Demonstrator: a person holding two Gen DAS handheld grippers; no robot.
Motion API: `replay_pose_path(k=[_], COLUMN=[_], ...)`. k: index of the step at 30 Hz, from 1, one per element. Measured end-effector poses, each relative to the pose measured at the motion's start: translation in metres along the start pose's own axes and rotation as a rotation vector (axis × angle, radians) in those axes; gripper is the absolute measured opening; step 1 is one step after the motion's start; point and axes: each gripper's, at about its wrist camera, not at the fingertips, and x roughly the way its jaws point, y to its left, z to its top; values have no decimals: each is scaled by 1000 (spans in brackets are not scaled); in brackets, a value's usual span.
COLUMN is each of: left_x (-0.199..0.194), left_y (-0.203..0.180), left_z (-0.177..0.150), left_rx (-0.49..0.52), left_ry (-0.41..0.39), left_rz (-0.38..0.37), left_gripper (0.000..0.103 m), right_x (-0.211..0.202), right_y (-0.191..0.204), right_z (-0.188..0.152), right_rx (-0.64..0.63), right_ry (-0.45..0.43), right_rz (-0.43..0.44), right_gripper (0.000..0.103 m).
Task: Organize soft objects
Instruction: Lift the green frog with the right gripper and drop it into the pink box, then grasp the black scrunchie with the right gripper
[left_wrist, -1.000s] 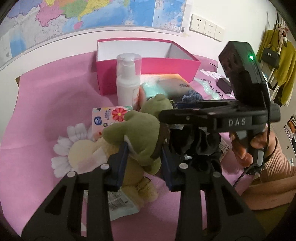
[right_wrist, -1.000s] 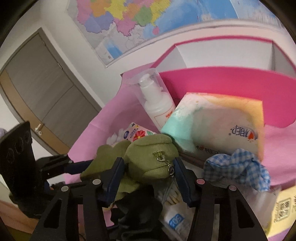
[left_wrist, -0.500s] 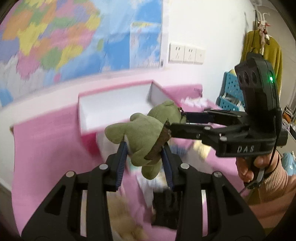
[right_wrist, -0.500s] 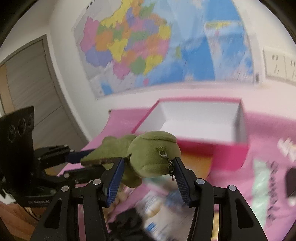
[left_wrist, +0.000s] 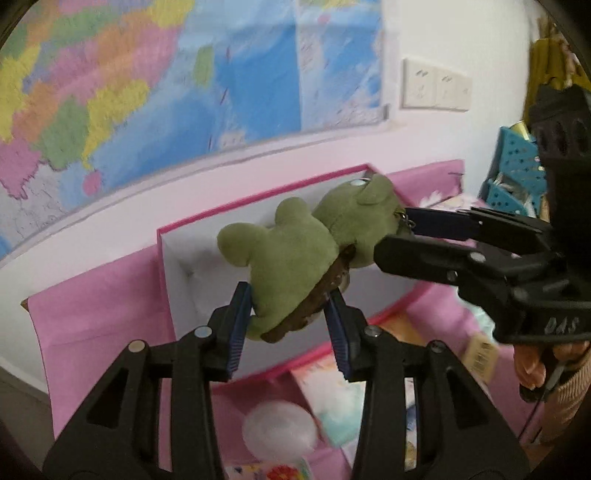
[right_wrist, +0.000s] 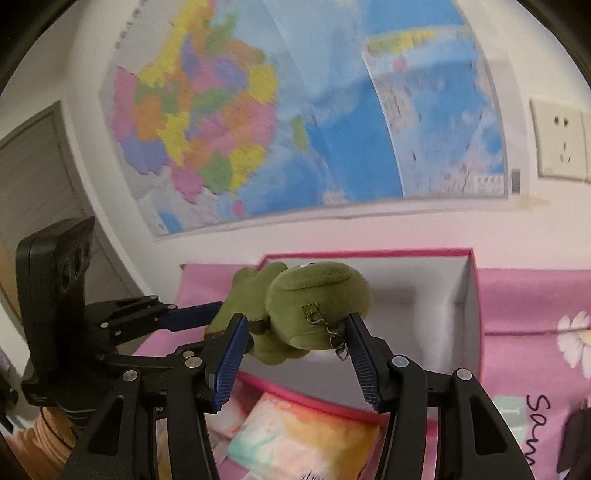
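Two grippers we hold, left gripper (left_wrist: 290, 325) and right gripper (right_wrist: 295, 347), both clamp the green plush frog (left_wrist: 295, 254) mid-frame, above the pink box (right_wrist: 469, 295).

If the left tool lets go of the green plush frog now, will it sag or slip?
Probably sags: the green plush frog looks soft, dented between the left tool pads. The right tool grips only its head, so the body likely droops. Fuzzy fabric likely resists slipping.

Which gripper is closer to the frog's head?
Right. The right hand-held gripper clamps the green plush frog at its head; the left hand-held gripper clamps its body.
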Motion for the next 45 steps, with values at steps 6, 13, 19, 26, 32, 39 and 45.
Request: replay_pose_path(k=[6, 13, 19, 26, 32, 39, 45], left_x=[25, -34, -99, -96, -83, -78, -77], left_y=[14, 26, -3, -31, -40, -51, -54], left_z=[4, -24, -76, -144, -177, -197, -199], left_rx=[-14, -37, 47, 58, 13, 14, 11], left_ry=[44, -104, -220, -91, 3, 47, 52], left_rz=[104, 146, 75, -56, -135, -115, -113], left_gripper=[42, 71, 77, 77, 77, 77, 77], right_x=[34, -16, -69, -80, -74, -59, -58], right_y=[-10, 0, 29, 53, 71, 84, 75], right_z=[-9, -34, -78, -143, -180, -197, -200], right_rx=[30, -19, -113, -132, -154, -220, -183], right_ry=[89, 64, 80, 215, 290, 303, 288], right_rz=[-19, -8, 23, 51, 65, 30, 22], right_gripper=[55, 61, 82, 82, 82, 71, 35])
